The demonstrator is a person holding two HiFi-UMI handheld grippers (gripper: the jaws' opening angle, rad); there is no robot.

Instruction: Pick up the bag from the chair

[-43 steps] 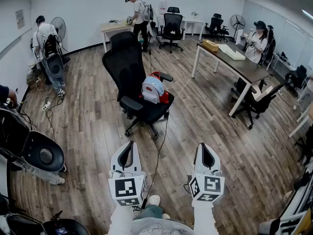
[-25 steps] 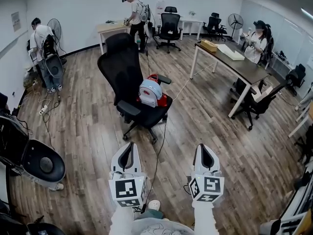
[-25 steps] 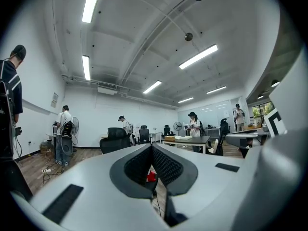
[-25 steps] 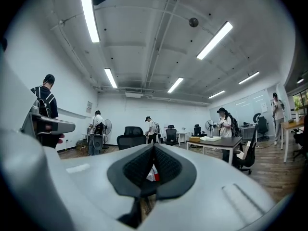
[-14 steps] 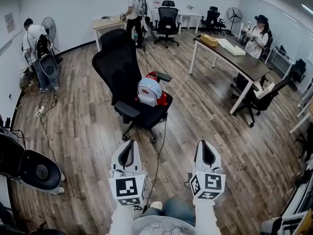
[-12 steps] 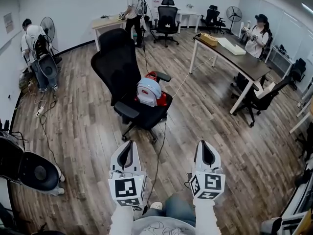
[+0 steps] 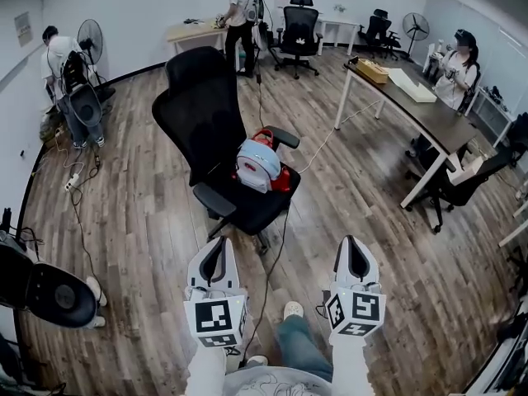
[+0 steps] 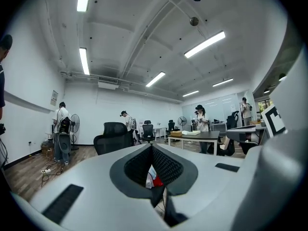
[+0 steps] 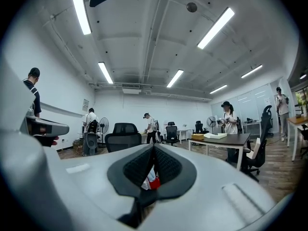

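The bag (image 7: 260, 165), pale blue and white with red trim, sits on the seat of the black chair (image 7: 202, 110) and leans on the backrest. In the head view its long axis runs roughly from 12 to 6 o'clock, with the red handle at the 12 o'clock end.

From the left gripper (image 7: 216, 262) the bag lies at about 1 o'clock, and from the right gripper (image 7: 353, 262) at about 11 o'clock. Both are well apart from it, the left somewhat nearer. Each gripper is clenched on nothing. In each gripper view the bag shows only through the small gap behind the meeting tips.

The near armrest (image 7: 213, 195) stands at 7 o'clock of the bag and is likely the main thing to reach around. A cable (image 7: 269, 275) trails across the floor between the grippers toward the chair base. A bench (image 7: 441, 118) stands off at 2 o'clock, clear of the path.
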